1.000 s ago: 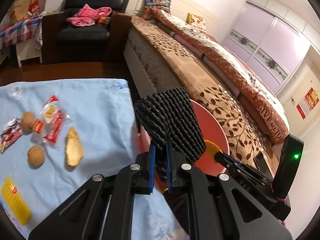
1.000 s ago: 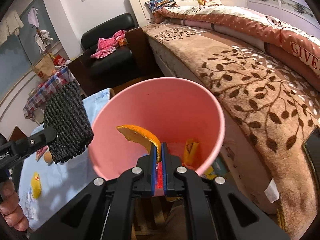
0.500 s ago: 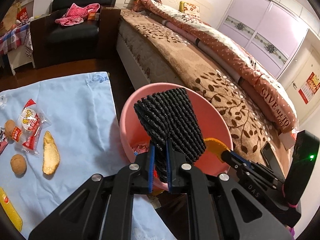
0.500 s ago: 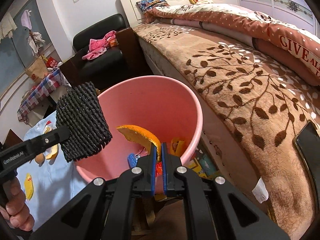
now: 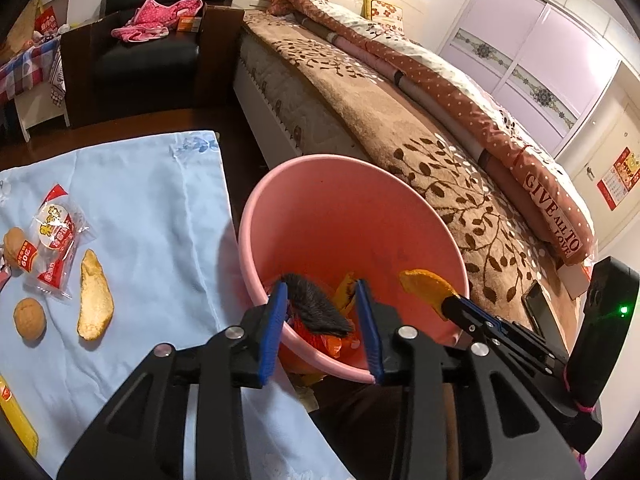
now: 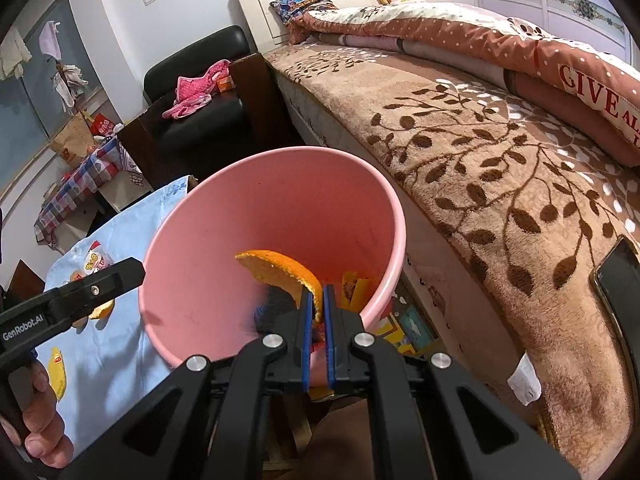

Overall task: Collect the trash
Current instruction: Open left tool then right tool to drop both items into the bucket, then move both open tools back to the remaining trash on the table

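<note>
A pink bin stands between the blue-clothed table and the bed. My left gripper is open over its near rim. A black foam net is blurred below the fingers, dropping into the bin; it shows in the right wrist view too. My right gripper is shut on an orange peel over the bin's rim. Wrappers lie at the bin's bottom.
On the blue cloth lie a red-white snack wrapper, two walnuts, a peel piece and a yellow packet. The bed runs along the right with a phone on it. A black armchair stands behind.
My left gripper moved over the bin and opened, letting go of the black foam net, which falls into the bin. My right gripper still holds the orange peel.
</note>
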The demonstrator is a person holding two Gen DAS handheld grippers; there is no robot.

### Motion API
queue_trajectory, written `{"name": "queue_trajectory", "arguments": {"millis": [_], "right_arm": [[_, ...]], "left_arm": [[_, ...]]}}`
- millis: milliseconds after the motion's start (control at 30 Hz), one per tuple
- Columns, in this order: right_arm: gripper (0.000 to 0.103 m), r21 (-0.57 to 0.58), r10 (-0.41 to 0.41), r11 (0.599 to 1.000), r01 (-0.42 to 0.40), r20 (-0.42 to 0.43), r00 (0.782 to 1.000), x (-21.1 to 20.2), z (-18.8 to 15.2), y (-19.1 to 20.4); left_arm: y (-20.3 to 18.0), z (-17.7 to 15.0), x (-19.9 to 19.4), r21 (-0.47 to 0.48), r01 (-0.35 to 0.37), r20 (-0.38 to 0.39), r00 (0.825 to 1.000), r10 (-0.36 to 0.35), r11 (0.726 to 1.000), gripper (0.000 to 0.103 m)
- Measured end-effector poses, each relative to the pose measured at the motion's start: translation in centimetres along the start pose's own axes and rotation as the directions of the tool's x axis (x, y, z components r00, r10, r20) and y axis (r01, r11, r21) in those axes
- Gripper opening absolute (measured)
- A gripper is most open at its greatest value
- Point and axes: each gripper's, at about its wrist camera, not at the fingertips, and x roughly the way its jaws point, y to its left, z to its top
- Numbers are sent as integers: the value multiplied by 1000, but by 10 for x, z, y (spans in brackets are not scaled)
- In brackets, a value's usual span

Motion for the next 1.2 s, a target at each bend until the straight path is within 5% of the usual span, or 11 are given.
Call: {"name": "queue_trajectory", "arguments": {"millis": [300,1200], "right_arm": [[24,2,20,1000,-20,5,1000,-3,0,5],[25,-123,141,983,-140,4,990,-25,-13,79]], "left_arm": [[7,-1,-13,-11,10,16,1000,-10,1000,35],[60,-29,-76,-79,-68,85,994,75,995,35]]}}
